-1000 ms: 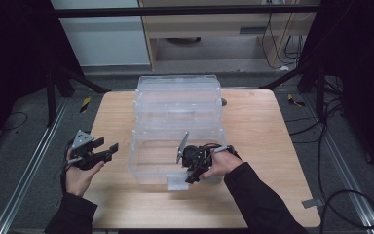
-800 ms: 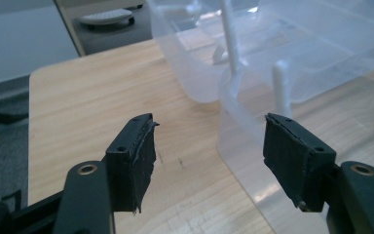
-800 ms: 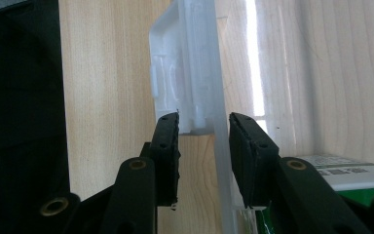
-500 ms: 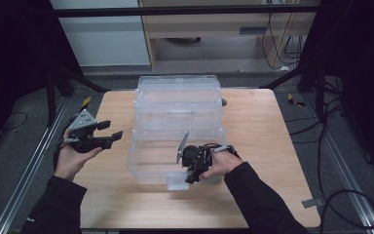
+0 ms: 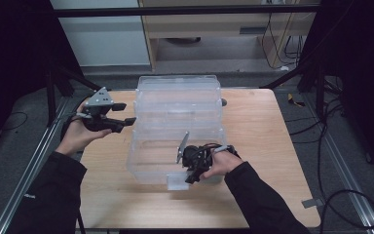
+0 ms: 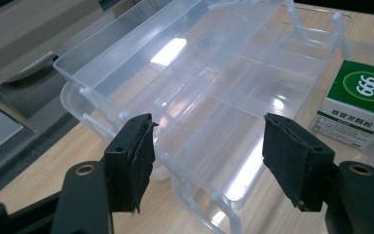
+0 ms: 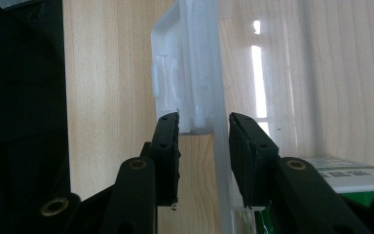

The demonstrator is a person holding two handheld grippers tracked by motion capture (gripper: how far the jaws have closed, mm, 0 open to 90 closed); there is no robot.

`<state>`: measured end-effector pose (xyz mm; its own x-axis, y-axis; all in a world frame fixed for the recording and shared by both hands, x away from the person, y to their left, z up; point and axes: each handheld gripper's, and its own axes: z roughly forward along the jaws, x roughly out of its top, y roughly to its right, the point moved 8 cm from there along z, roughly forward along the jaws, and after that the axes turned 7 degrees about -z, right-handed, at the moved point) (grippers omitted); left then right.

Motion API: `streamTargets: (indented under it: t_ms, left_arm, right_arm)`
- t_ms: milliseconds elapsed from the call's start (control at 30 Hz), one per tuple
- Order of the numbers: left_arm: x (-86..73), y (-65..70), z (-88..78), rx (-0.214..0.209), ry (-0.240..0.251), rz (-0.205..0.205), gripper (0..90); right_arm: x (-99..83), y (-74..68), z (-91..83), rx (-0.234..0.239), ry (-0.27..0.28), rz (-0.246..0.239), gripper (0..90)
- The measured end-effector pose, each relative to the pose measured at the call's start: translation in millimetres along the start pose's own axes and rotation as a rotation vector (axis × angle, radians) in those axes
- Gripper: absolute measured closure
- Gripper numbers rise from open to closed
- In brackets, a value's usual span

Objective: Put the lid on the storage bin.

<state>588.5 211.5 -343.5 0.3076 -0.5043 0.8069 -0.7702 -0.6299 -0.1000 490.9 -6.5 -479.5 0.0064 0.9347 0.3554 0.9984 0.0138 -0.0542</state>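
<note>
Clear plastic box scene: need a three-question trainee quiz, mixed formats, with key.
1. True or false: the left gripper is shut on the clear plastic box.
2. Where does the green-and-white carton lie? A) on the floor B) inside the box C) in the left gripper
3. Which part of the box do the fingers of the right gripper straddle?
Key: 1 false, its fingers stand open, off the box. 2 B. 3 the front wall, by the latch.
</note>
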Motion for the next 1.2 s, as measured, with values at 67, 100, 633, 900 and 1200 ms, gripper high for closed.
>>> streamTargets:
  t_ms: [67,100,633,900,1200]
  left_arm:
    - [4.1,0.0,5.2,-0.012,-0.02,0.025,35.2]
    - [6.2,-0.6,8.8,-0.011,-0.043,0.046,35.2]
    - [30.7,7.0,42.3,-0.072,-0.176,0.266,39.5]
    - [40.6,7.4,59.3,-0.094,-0.231,0.366,42.0]
    - [43.5,8.1,77.6,-0.096,-0.268,0.429,49.3]
  right_arm:
    - [0.3,0.2,0.3,-0.001,0.004,-0.002,65.1]
    - [0.2,0.2,0.3,0.0,0.004,-0.003,65.1]
    - [0.1,0.3,0.2,0.003,0.0,-0.008,65.2]
    - [0.1,0.2,0.4,0.007,0.003,-0.01,65.2]
    - [-0.2,0.4,0.2,0.008,-0.003,-0.012,65.3]
